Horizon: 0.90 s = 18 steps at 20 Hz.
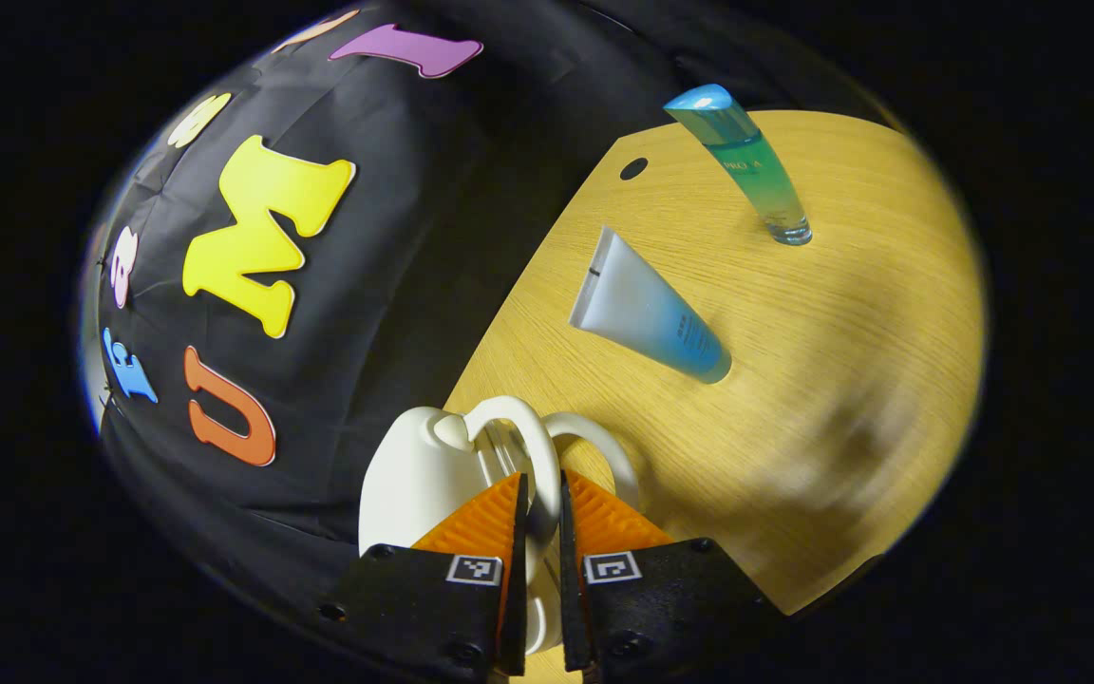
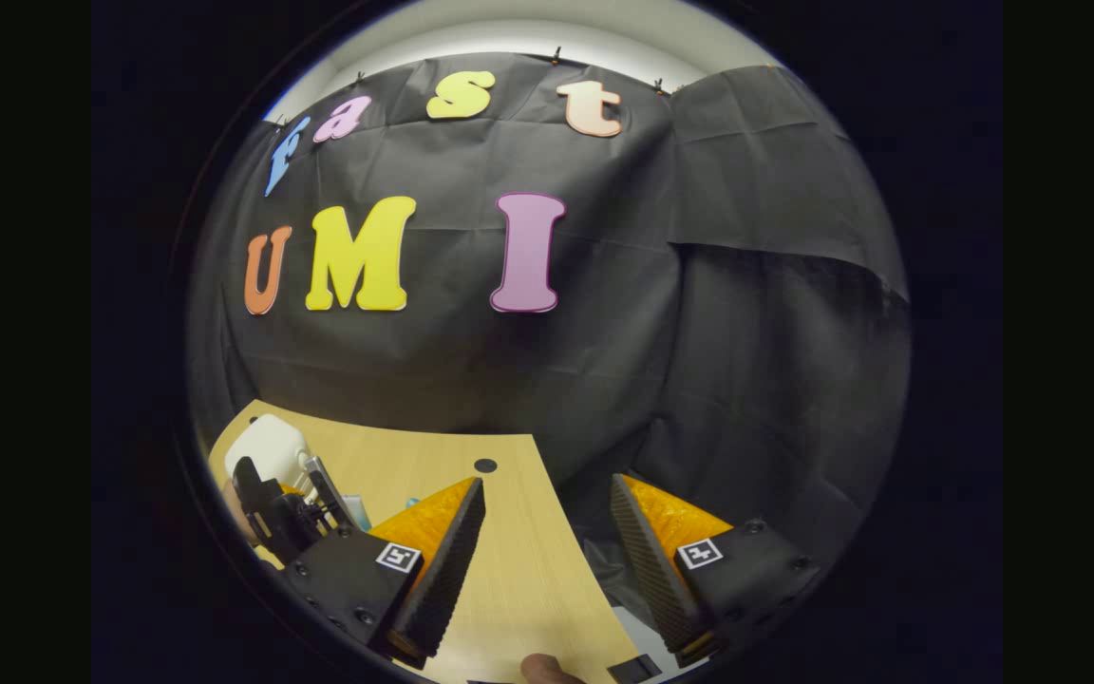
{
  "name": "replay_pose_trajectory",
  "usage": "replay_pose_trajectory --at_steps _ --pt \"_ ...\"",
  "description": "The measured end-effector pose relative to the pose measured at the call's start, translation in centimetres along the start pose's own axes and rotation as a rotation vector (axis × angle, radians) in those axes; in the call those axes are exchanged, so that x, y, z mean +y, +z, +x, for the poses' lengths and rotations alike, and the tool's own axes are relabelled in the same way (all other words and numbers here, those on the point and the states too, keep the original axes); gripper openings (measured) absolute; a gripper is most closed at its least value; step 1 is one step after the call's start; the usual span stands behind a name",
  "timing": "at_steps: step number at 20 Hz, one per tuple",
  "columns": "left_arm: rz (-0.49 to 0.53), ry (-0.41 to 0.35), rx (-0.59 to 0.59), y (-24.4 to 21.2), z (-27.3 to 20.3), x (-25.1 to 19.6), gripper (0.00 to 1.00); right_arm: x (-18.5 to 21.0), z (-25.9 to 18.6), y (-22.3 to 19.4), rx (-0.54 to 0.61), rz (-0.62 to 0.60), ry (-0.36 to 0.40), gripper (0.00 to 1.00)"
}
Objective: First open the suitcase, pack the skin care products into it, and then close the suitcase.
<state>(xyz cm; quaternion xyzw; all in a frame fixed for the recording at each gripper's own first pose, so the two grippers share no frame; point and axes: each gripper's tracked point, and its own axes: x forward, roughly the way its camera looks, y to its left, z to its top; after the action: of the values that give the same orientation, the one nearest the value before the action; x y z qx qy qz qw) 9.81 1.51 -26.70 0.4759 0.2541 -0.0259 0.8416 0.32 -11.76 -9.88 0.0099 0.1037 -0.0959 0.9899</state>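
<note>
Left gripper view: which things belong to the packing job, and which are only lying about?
Job: white suitcase, gripped at its handle by the left hand-held gripper; white-blue tube; blue-green tube.
Not the job: wooden table; hole in its top.

Left gripper (image 1: pixel 543 494): two wedge-shaped fingers (image 1: pixel 480 518) with ribbed inner faces, each set in a black block. Each block carries a small square black-and-white marker (image 1: pixel 474 569) and round screws (image 1: pixel 464 652). Right gripper (image 2: pixel 547 532): same build, ridged pads (image 2: pixel 457 541), markers (image 2: pixel 700 553) and screws (image 2: pixel 791 562) on black blocks.
</note>
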Motion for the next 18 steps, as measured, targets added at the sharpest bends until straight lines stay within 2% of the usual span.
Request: replay_pose_trajectory --at_steps 2,4,7,11,14,18 --pt "-0.026 -0.014 0.006 0.4 -0.2 0.4 0.12 0.5 -0.2 0.2 -0.001 -0.005 0.005 0.79" --pt "-0.058 -0.067 0.020 0.4 -0.5 0.4 0.09 1.2 -0.3 0.3 -0.004 -0.002 0.010 0.79" --pt "-0.093 -0.067 -0.001 1.2 -1.8 1.8 0.06 2.3 -0.2 0.5 -0.005 -0.004 0.021 0.79" --pt "-0.168 -0.079 -0.032 1.8 -3.2 5.7 0.04 3.9 -0.2 1.2 -0.020 -0.001 0.033 0.80" --pt "-0.213 -0.118 -0.048 1.5 -4.4 8.3 0.03 5.4 0.1 1.5 -0.024 -0.002 0.042 0.79" --pt "-0.314 -0.080 -0.082 0.3 -6.2 14.1 0.03 7.6 0.5 2.1 -0.034 -0.008 0.051 0.80"
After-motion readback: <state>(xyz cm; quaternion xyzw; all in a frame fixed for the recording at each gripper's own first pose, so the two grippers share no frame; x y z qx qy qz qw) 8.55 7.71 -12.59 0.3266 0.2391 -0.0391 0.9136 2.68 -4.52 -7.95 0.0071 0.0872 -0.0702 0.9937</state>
